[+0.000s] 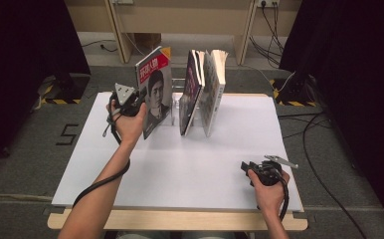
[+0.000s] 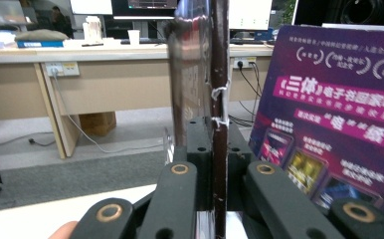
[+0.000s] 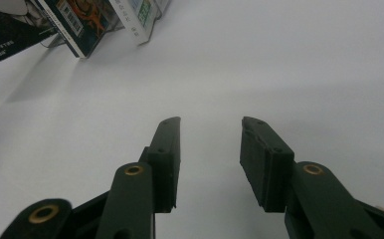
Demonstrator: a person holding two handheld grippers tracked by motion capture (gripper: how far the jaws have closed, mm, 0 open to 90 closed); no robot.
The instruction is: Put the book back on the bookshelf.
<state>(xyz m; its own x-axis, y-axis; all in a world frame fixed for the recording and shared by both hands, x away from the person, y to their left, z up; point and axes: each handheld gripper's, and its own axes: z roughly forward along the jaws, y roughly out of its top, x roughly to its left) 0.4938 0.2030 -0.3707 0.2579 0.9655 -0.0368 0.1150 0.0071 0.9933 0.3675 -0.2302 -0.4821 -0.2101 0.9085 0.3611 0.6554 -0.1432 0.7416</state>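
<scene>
Three upright books (image 1: 200, 92), left tool (image 2: 214, 144) clamping red-titled portrait cover (image 1: 154, 89)

Your forearms are bare, with no sleeves. Each gripper, left (image 1: 141, 93) and right (image 1: 244, 167), is black, topped by a grey three-cornered plate and trailing a black cable. Brass-ringed pivots dot the arms, and small screw holes mark the ribbed pads (image 3: 262, 159).

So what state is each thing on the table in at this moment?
Left tongs: shut on the portrait book.
Portrait book: upright, tilted, held by its edge.
Two other books: standing in the rack, leaning.
Right tongs: open, empty, above the bare white table.
</scene>
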